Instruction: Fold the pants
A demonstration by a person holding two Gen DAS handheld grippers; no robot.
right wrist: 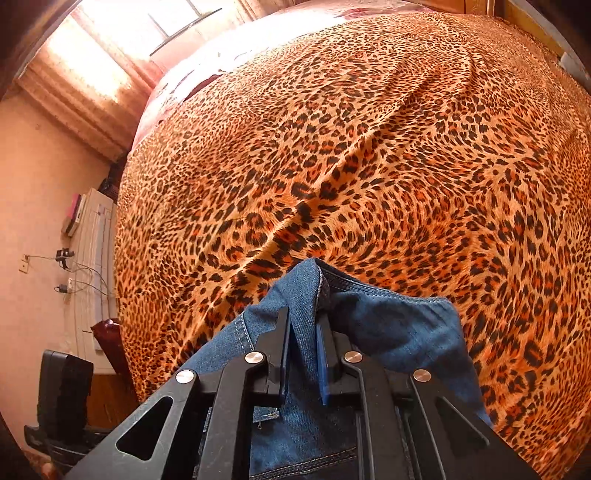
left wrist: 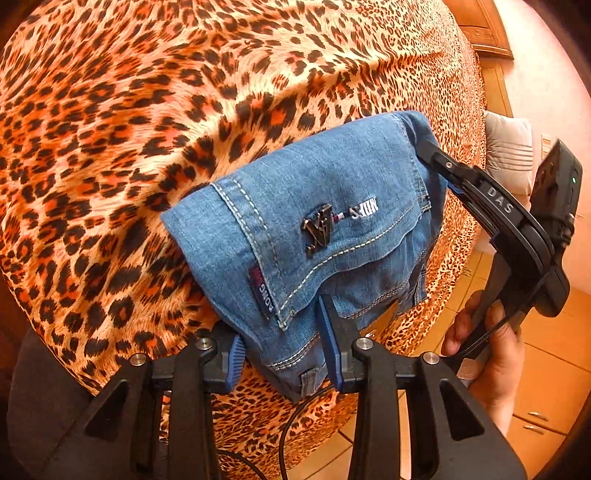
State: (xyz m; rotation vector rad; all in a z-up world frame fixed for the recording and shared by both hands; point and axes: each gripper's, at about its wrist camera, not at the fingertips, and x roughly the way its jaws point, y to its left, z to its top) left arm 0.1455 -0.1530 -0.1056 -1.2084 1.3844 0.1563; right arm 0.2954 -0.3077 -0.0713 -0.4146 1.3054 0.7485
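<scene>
Blue jeans (left wrist: 314, 192), folded into a thick bundle with a back pocket and a metal emblem facing up, sit at the edge of a leopard-print bedspread (left wrist: 147, 129). My left gripper (left wrist: 282, 343) is shut on the waistband end nearest the camera, with denim filling the gap between its blue pads. A hand (left wrist: 491, 350) holds the right gripper (left wrist: 424, 146), which bites the far right corner of the bundle. In the right wrist view, the right gripper (right wrist: 303, 332) is shut on a raised fold of the jeans (right wrist: 399, 325), above the bedspread (right wrist: 369, 147).
The bed's edge drops to an orange tiled floor (left wrist: 546, 369) on the right. A white striped pillow (left wrist: 509, 155) and wooden furniture (left wrist: 484, 33) lie beyond. In the right wrist view a curtained window (right wrist: 85, 74), a white cabinet (right wrist: 92, 258) and a dark box (right wrist: 62, 387) stand beside the bed.
</scene>
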